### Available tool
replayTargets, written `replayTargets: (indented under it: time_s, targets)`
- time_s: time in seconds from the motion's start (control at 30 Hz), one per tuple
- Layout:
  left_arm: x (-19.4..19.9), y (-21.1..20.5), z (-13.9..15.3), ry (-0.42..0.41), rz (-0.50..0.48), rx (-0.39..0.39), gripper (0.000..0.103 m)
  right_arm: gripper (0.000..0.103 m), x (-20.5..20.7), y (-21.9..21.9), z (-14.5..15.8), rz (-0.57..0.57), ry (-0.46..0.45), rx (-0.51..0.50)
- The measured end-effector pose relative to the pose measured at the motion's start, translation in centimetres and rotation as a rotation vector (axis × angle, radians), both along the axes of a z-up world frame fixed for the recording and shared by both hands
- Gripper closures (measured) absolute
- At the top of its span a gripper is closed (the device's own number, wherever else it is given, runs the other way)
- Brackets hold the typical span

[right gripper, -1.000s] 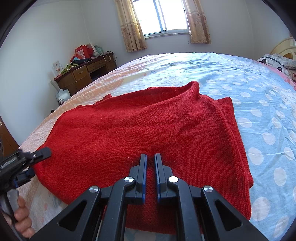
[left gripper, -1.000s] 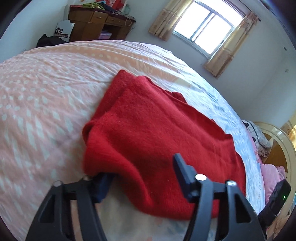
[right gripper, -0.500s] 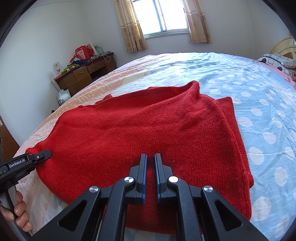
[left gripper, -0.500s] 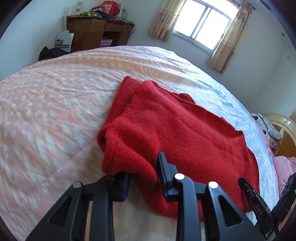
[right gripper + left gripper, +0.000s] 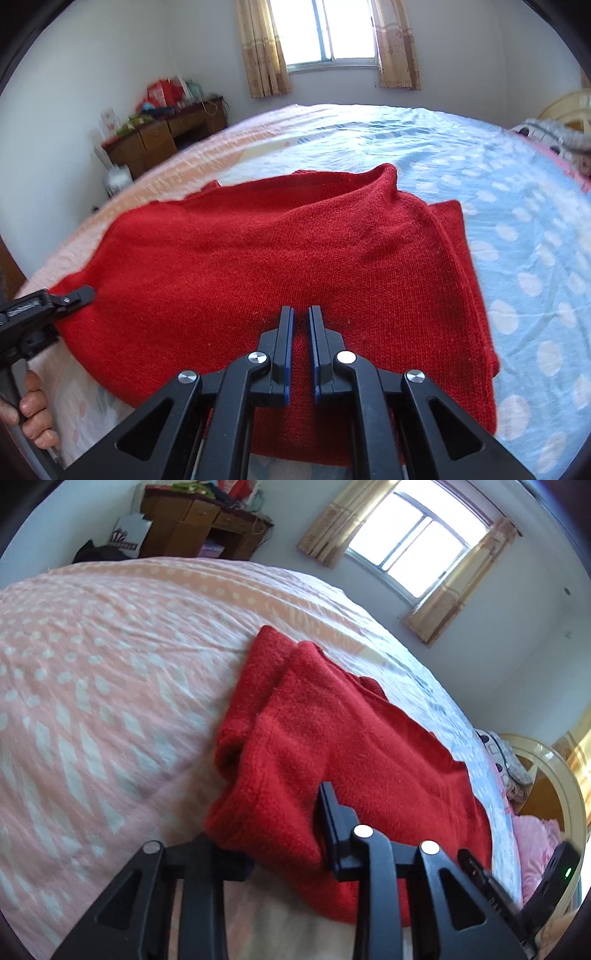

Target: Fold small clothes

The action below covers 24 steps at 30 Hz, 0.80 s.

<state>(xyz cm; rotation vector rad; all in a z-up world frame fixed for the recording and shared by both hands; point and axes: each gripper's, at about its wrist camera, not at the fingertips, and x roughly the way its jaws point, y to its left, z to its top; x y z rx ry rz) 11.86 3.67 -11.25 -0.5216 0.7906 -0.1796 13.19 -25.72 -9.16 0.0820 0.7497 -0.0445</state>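
Observation:
A red knit sweater (image 5: 332, 746) lies on the bed, its near hem raised. My left gripper (image 5: 273, 834) is shut on the sweater's left hem corner; a thick fold of red cloth bulges between its jaws and hides the left fingertip. In the right wrist view the sweater (image 5: 280, 251) fills the middle, with sleeve layers folded in at the right. My right gripper (image 5: 299, 317) is shut on the near hem, its blue-edged jaws almost together with red cloth in the narrow gap. The left gripper (image 5: 74, 297) also shows at the sweater's left corner.
The bed sheet is pink with white dots (image 5: 92, 701) on one side and blue with white dots (image 5: 517, 221) on the other. A wooden desk (image 5: 162, 136) with clutter stands by the far wall. Pillows and a cream headboard (image 5: 546, 760) lie at the right.
My left gripper closed on the hem corner and lifted it, bunching the cloth. The right gripper stayed shut on the hem and rose slightly, lifting the near edge.

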Motion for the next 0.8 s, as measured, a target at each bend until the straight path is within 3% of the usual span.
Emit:
replayTargets:
  time_s: [0.03, 0.17, 0.3, 0.37, 0.43, 0.47, 0.67, 0.73, 0.77, 0.8]
  targets:
    - [-0.2, 0.0, 0.0, -0.009, -0.005, 0.007, 0.071, 0.096, -0.1, 1.2, 0.9, -0.007, -0.008, -0.036]
    - [-0.5, -0.1, -0.1, -0.029, 0.0, 0.008, 0.07, 0.096, -0.1, 6.0, 4.4, 0.12, -0.129, 0.001]
    - [-0.3, -0.2, -0.2, -0.035, -0.003, 0.01, 0.069, 0.096, 3.2, 9.5, 4.0, 0.189, -0.053, 0.046]
    - [-0.3, 0.1, -0.3, -0.038, -0.006, -0.006, 0.069, 0.096, 4.6, 10.1, 2.5, 0.163, -0.018, 0.034]
    - [-0.5, 0.2, -0.4, -0.043, -0.008, -0.013, 0.069, 0.096, 5.6, 9.9, 0.5, 0.143, 0.049, 0.079]
    - [-0.4, 0.2, -0.4, -0.045, -0.009, -0.011, 0.069, 0.096, 5.7, 9.4, -0.3, 0.146, 0.034, 0.114]
    - [-0.7, 0.4, -0.7, -0.063, -0.004, -0.034, 0.069, 0.095, 6.8, 10.0, 0.7, 0.214, 0.1, 0.051]
    - [-0.7, 0.7, -0.8, -0.069, -0.002, -0.057, 0.069, 0.095, 7.2, 10.4, 2.0, 0.254, 0.08, 0.068]
    - [-0.7, 0.7, -0.9, -0.071, 0.0, -0.061, 0.069, 0.092, 7.4, 10.6, 3.0, 0.281, 0.06, 0.087]
    - [-0.7, 0.6, -0.9, -0.072, 0.0, -0.059, 0.069, 0.071, 7.9, 11.0, 3.6, 0.296, 0.053, 0.096]
